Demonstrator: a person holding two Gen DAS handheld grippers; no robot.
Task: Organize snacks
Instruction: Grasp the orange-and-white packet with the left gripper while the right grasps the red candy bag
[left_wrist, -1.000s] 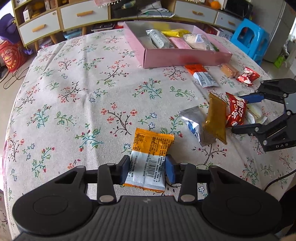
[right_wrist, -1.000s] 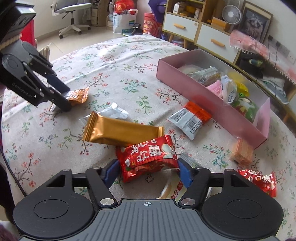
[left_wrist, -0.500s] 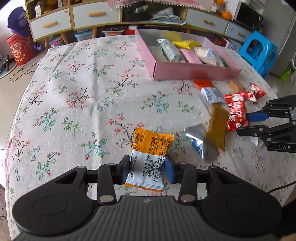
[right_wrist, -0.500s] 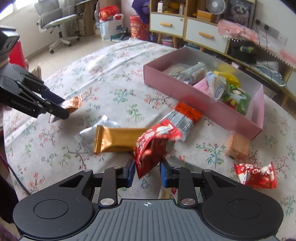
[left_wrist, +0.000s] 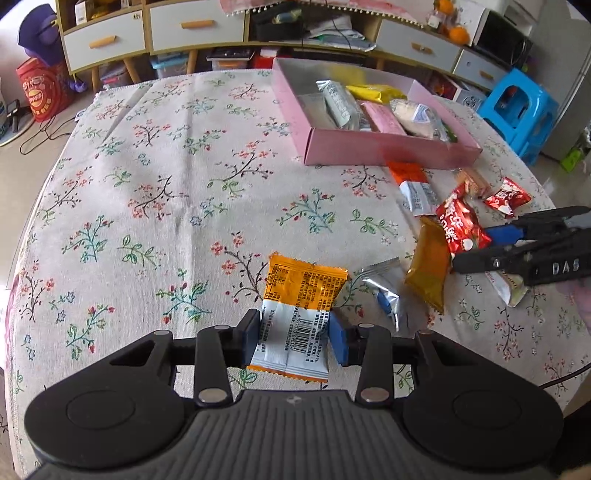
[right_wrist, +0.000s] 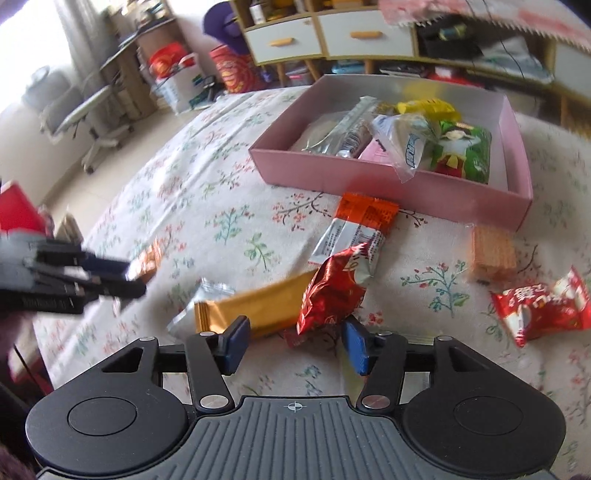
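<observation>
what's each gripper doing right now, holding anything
left gripper: closed on the orange-and-white snack packet.
right gripper: jaws just opened, pads clear of the red snack packet.

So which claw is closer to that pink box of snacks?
The right. The right claw sits among the loose packets just in front of the pink box; the left claw holds an orange-and-white packet farther back across the table.

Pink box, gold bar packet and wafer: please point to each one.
pink box (right_wrist: 369, 177), right wrist view, near wall.
gold bar packet (left_wrist: 428, 266), left wrist view, wrapper's middle.
wafer (right_wrist: 493, 251), right wrist view, top face.
</observation>
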